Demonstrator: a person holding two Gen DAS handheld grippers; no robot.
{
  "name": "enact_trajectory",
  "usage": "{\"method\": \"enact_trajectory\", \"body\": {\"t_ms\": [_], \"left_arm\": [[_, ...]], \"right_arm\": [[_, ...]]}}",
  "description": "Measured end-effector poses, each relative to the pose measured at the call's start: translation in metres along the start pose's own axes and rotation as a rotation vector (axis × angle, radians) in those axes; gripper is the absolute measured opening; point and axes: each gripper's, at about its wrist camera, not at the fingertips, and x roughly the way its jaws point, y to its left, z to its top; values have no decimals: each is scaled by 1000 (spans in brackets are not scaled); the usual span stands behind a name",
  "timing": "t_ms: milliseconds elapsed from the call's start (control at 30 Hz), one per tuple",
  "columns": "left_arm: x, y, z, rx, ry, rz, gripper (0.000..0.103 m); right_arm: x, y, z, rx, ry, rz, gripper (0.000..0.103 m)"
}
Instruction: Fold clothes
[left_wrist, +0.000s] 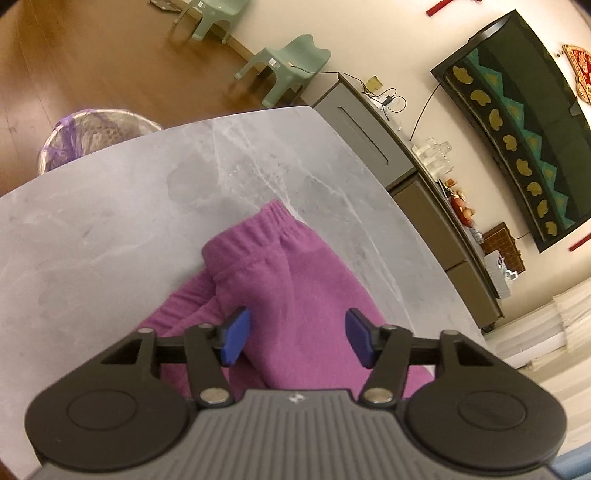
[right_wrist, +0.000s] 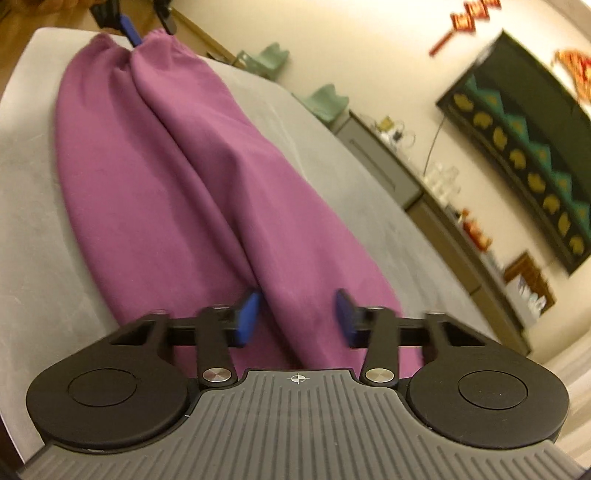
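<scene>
— Can you read any writing from where you hold the tools?
— No. You have a small white sticker on the green chair (left_wrist: 291, 62), too small to read, and a crosshair mark on the right tool's grey housing (right_wrist: 297, 378), which is a symbol only.

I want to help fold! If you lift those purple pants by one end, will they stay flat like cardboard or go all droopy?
Probably droopy. The purple pants already lie in soft rolls and creases on the grey table, so they should sag and bend wherever they're lifted. The fabric looks fuzzy and thin, so likely light and not slippery between the open right gripper pads.
</scene>
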Motion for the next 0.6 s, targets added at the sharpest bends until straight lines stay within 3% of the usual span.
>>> {"method": "enact_trajectory", "body": {"t_ms": [67,133,167,233,300,367,467,533,600], "left_arm": [[11,-8,2,23,6,42,62],[19,-13,2,44,6,75,53],[23,-15,2,55,5,91,46],[27,-19,3,68,13,112,19],[21,-26,4,87,-6,106,8],[5,-31,7,86,-52,55,5],[-30,-35,10,75,-143,-56,3],[-43,-33,11,66,-172,-87,3],[-39,-29,8,63,-138,-79,4]], "right_arm": [[-2,-3,-3,5,1,-6,28],[1,-4,-4,3,2,-2,30],[3,-6,-4,0,6,2,31],[6,-10,-7,8,14,18,29],[4,-23,-10,83,23,74,16],[-1,-46,-14,231,25,160,9],[-3,-75,-24,389,23,223,8],[-3,-78,-30,394,29,200,8],[-1,-72,-32,347,37,151,9]]}}
